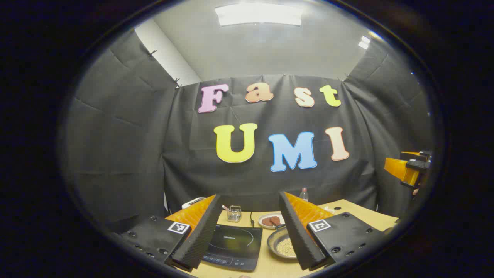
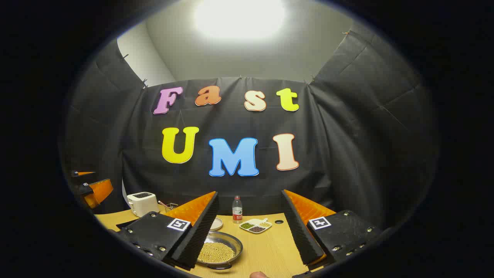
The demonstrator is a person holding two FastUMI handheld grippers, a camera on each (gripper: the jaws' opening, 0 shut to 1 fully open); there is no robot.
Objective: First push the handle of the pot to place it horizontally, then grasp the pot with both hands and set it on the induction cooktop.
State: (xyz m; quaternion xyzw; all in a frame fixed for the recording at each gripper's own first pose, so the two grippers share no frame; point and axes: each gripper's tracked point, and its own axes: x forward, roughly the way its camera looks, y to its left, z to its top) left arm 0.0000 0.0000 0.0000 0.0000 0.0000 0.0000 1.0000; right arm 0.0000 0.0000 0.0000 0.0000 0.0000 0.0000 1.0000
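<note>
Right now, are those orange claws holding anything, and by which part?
Nothing. The left gripper and right gripper are both open above the table, apart from the pot.

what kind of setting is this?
Likely a staged kitchen tabletop in a cloth-walled recording booth: a wooden table carries an induction cooktop, a pot of beans and a toaster.

Shiny metal pot (image 2: 218, 251), glossy black glass cooktop (image 1: 233, 247), matt pale wood-grain table (image 2: 270, 251), ribbed black gripper pads (image 1: 200, 231).
</note>
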